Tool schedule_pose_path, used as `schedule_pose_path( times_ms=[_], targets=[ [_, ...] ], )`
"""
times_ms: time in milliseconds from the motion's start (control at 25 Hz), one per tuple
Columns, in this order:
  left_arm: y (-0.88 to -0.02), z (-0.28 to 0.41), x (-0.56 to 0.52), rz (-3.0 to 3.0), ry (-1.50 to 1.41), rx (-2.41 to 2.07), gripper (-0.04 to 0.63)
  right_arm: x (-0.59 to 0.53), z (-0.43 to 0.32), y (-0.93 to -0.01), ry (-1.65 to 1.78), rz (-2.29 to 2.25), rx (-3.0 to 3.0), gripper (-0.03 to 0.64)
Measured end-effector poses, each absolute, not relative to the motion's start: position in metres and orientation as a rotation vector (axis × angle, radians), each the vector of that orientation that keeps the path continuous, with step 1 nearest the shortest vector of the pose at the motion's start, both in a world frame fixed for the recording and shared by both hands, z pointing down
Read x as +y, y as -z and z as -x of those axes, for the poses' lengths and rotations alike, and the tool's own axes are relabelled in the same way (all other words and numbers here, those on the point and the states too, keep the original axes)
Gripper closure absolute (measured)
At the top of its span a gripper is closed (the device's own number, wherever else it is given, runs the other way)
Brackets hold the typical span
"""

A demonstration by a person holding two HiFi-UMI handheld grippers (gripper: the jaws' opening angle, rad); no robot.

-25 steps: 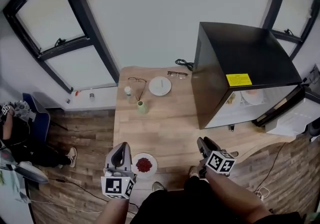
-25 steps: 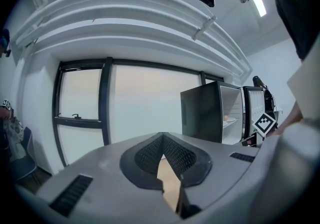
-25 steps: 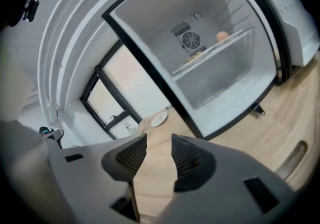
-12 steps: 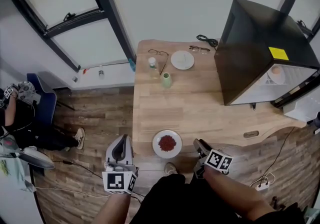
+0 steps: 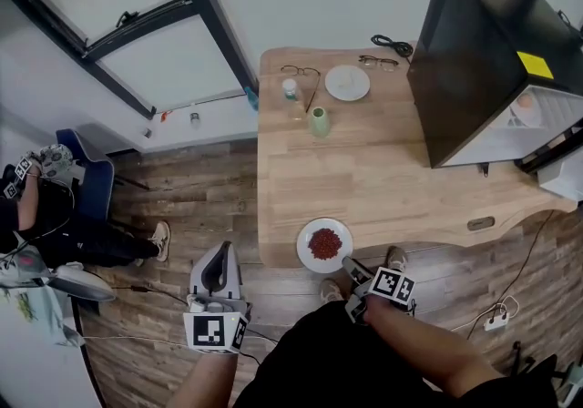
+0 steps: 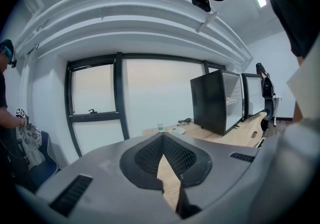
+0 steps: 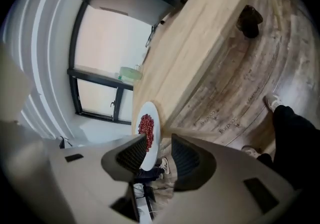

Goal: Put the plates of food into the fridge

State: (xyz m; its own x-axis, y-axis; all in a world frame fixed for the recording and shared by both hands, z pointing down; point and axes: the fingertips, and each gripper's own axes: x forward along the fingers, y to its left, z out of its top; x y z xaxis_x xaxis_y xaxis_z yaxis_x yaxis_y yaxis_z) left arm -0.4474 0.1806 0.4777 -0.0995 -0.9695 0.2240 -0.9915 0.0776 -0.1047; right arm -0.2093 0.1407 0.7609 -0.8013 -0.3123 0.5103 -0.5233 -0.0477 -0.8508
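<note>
On the wooden table, the plate pokes between the parted right tongs; left tongs together.

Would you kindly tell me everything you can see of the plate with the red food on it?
The plate is round, white and looks ceramic, with a heap of small red pieces in its middle. It lies flat on the wooden table, at the near edge. The right gripper has its open jaws either side of its rim; whether a pad touches it I cannot tell.
</note>
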Motion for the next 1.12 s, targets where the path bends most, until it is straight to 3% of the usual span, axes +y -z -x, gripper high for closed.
schedule_pose_path(
  times_ms=[120, 280, 400, 1120],
  targets=[
    [-0.483, 0.451, 0.188, -2.024, -0.367, -2.234, 0.592, 0.137, 0.217, -0.771, -1.97, -0.898, -2.059, 0.448],
    [-0.483, 0.458, 0.196, -2.011, -0.374, -2.248, 0.592, 0.134, 0.23, -0.768, -1.965, -0.862, -2.106, 0.564],
    [-0.48, 0.461, 0.199, -2.001, -0.371, -2.261, 0.592, 0.129, 0.234, -0.759, -2.057, -0.855, -2.115, 0.585],
    [-0.475, 0.392, 0.124, -2.165, -0.296, -2.124, 0.592, 0.07, 0.142, -0.701, -2.16, -1.063, -2.203, 0.588]
  ],
)
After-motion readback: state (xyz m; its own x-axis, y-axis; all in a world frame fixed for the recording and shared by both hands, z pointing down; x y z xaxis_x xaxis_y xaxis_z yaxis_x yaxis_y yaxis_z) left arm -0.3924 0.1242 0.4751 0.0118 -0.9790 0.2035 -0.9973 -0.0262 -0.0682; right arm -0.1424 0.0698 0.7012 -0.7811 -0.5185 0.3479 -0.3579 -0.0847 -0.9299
